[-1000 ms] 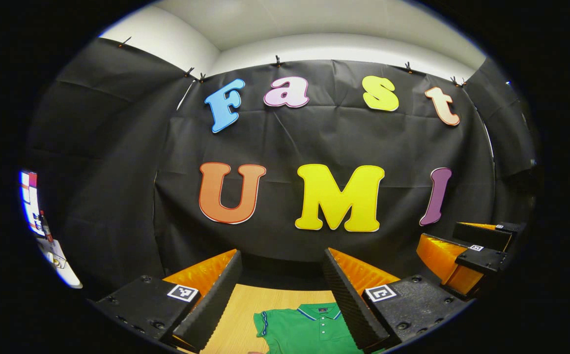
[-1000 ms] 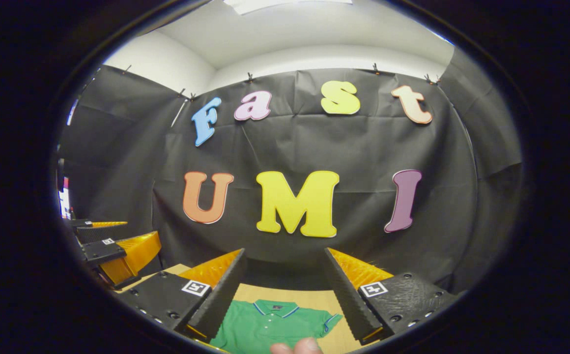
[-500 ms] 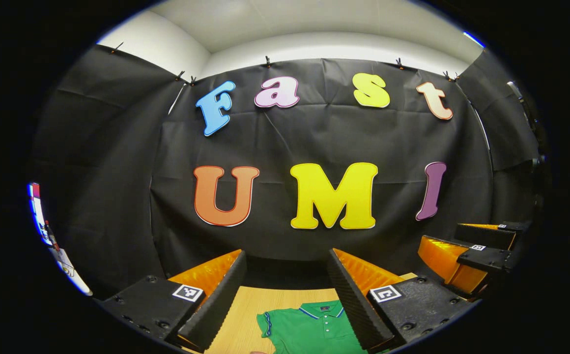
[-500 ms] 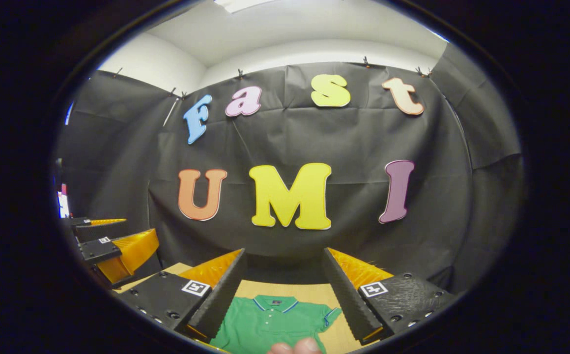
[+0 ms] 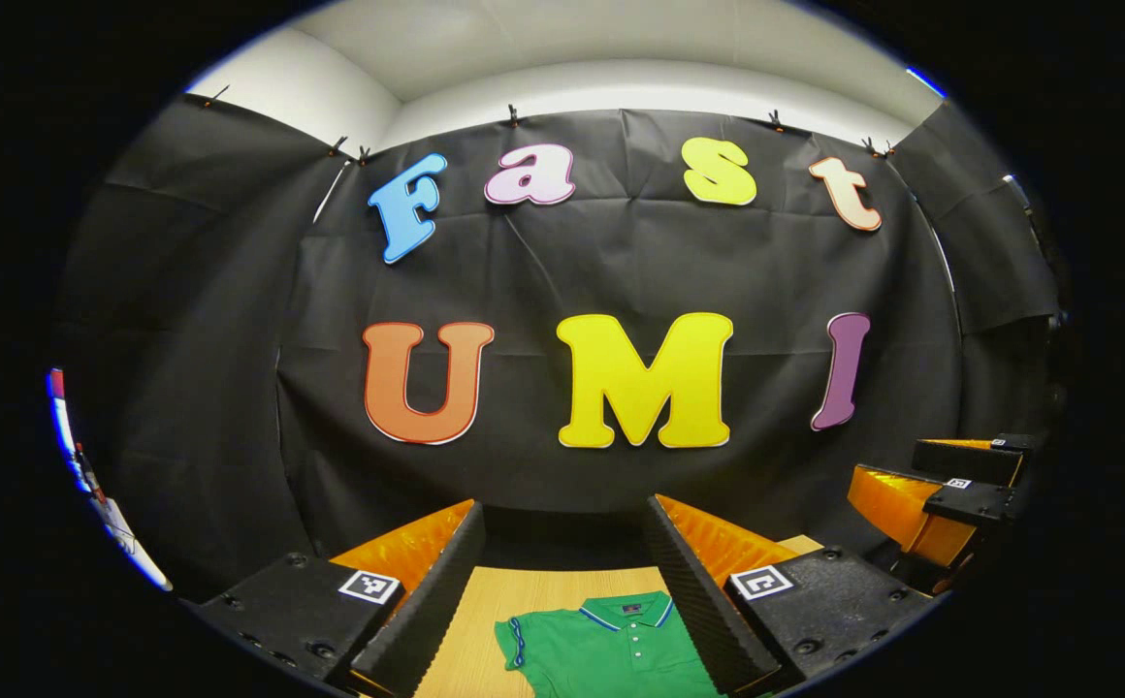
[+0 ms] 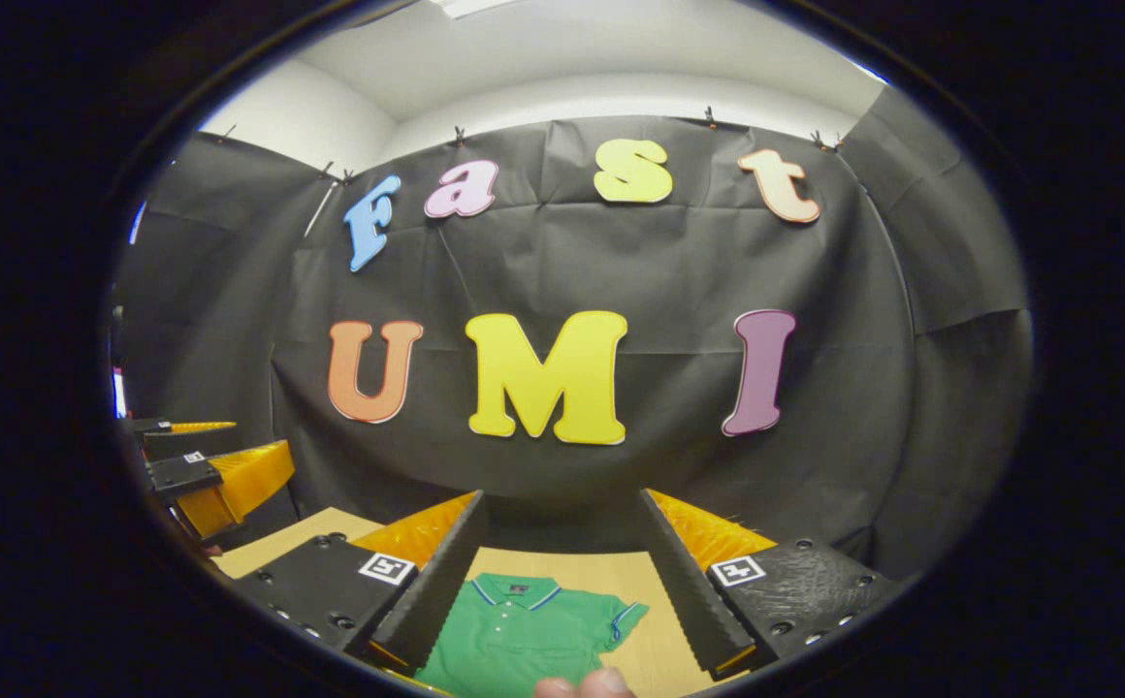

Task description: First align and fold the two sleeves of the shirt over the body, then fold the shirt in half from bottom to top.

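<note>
Compared with a second ago, slightly more of the green polo shirt (image 5: 611,650) is seen; both sleeves are not yet folded. The left gripper (image 5: 562,572) and the right gripper (image 6: 562,567) are held wide apart and empty above the desk (image 5: 524,591).

recording booth, black cloth wall (image 5: 621,271), wooden table (image 5: 485,620)

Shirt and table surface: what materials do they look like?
Shirt: green knit-looking fabric, matte, polo style with striped collar and buttoned placket; probably cotton or a blend, weave too small to tell. Table: light wood or wood-look laminate, smooth, with faint lengthwise grain; which one is unclear.
</note>
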Motion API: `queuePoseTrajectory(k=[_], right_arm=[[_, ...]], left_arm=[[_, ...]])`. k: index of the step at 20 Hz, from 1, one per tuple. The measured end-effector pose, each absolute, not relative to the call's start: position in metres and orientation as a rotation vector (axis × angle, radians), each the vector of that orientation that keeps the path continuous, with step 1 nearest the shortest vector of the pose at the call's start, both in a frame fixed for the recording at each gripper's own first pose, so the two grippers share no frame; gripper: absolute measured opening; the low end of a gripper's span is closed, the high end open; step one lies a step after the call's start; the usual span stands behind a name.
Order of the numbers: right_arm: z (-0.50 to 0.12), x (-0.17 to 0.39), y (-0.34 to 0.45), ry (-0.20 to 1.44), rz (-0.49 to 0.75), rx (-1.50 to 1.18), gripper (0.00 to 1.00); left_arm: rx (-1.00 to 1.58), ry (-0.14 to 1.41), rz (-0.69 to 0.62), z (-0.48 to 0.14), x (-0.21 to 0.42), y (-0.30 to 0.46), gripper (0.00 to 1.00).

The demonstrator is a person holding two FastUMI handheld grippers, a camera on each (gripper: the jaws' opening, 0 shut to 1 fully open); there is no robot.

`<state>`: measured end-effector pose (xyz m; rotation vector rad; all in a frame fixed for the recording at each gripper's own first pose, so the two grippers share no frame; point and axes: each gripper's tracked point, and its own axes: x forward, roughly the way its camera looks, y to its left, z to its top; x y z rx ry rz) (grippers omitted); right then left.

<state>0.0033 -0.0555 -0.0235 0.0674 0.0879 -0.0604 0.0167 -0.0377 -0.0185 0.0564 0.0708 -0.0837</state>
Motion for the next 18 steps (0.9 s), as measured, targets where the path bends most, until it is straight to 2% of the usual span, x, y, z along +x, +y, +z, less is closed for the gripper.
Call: queuePoseTrajectory(k=[9, 18], right_arm=[[-0.1, 0.027, -0.078, 0.29, -0.085, 0.05, 0.95], [-0.236, 0.063, -0.099, 0.579, -0.055, -0.008, 0.95]], left_arm=[[0.076, 0.096, -0.077, -0.026, 0.027, -0.041, 1.0], [0.092, 0.121, -0.062, -0.033, 0.044, -0.038, 1.0]])
